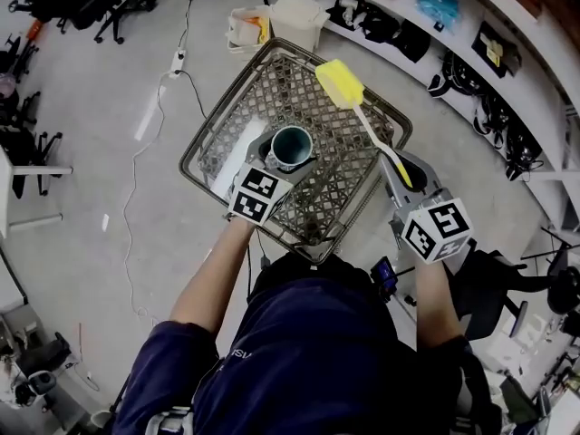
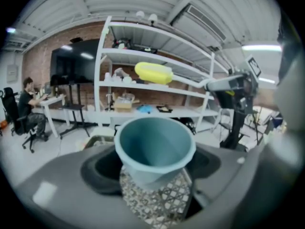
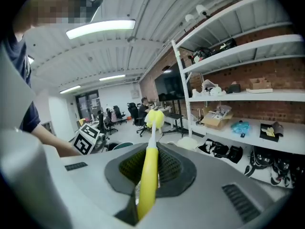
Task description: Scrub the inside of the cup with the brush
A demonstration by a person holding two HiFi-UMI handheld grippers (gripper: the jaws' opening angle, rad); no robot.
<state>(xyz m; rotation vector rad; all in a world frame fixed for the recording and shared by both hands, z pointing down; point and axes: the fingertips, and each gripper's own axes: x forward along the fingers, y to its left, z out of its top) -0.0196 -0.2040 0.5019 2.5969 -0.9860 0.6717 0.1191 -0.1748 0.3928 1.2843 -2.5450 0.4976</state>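
A teal cup (image 1: 292, 147) is held upright above a wire basket (image 1: 340, 188), with my left gripper (image 1: 276, 165) shut on its lower body. In the left gripper view the cup (image 2: 155, 149) fills the middle, its open mouth facing the camera, and my left gripper (image 2: 153, 185) clamps its base. My right gripper (image 1: 405, 181) is shut on the yellow handle of a brush (image 1: 362, 116), whose yellow sponge head points up and away to the right of the cup. The brush (image 3: 148, 168) runs straight out from my right gripper (image 3: 145, 197). The brush head (image 2: 153, 73) stays outside the cup.
The wire basket stands on a grey floor (image 1: 109, 198) with a power cable (image 1: 136, 179) to its left. White shelves (image 1: 471, 53) with boxes and gear line the right. A white bin (image 1: 297, 18) sits beyond the basket. Office chairs (image 1: 82, 7) stand far left.
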